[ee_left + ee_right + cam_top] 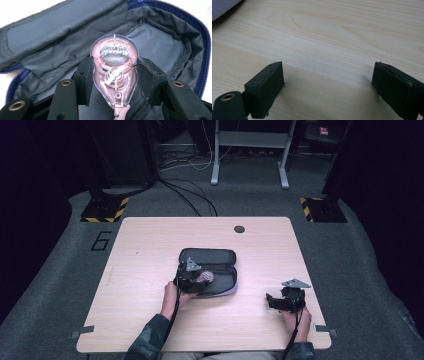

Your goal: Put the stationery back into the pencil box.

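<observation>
An open dark grey pencil case (215,257) with a blue zip lies in the middle of the wooden table (150,245). My left gripper (200,279) is shut on a pink see-through correction tape dispenser (114,72), held over the case's grey lining (160,45). The dispenser (205,277) hangs above the case's near half. My right gripper (272,301) rests low over bare table at the front right, open, with nothing between its fingers (265,87). A corner of the case (222,7) shows at the upper left of the right gripper view.
A round cable hole (239,229) sits near the table's far edge. Behind the table are floor cables (190,195), a metal frame (250,150) and stand bases with yellow-black tape (105,210).
</observation>
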`<action>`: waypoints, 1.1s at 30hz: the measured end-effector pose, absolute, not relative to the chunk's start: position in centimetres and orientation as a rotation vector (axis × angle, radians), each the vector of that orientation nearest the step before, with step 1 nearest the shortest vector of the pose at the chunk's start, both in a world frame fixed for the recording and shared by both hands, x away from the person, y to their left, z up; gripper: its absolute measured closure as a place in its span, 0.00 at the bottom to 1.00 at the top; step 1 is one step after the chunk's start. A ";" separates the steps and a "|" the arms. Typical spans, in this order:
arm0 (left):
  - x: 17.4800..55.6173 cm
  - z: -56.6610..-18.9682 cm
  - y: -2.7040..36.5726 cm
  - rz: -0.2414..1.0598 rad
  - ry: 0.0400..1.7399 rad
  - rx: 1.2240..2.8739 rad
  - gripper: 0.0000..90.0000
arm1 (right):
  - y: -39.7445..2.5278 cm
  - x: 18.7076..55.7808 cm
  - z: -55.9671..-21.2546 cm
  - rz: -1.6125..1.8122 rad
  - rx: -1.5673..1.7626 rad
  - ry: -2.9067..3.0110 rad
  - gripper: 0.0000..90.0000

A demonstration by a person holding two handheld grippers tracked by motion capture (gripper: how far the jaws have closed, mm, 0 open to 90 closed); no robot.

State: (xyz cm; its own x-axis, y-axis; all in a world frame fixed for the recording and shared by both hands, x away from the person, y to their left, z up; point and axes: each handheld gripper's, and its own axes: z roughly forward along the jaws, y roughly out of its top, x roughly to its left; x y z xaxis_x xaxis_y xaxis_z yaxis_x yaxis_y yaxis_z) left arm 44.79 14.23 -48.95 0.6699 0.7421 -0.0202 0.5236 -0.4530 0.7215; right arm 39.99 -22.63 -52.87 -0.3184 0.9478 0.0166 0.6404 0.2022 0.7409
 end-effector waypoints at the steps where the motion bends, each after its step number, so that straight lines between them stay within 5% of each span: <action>1: 44.8 -49.1 14.1 0.390 0.983 2.150 0.55 | -22.6 40.0 -52.9 0.917 1.475 2.036 0.11; 14: 44.9 -49.5 13.9 0.360 1.011 2.185 0.54 | -22.7 40.0 -52.9 0.917 1.470 2.037 0.11; 26: 44.1 -48.3 14.9 0.353 1.016 2.141 0.21 | -22.7 40.0 -52.9 0.910 1.463 2.046 0.11; 33: 42.5 -46.9 16.0 0.377 1.008 2.121 0.11 | -22.7 40.0 -52.9 0.916 1.471 2.038 0.11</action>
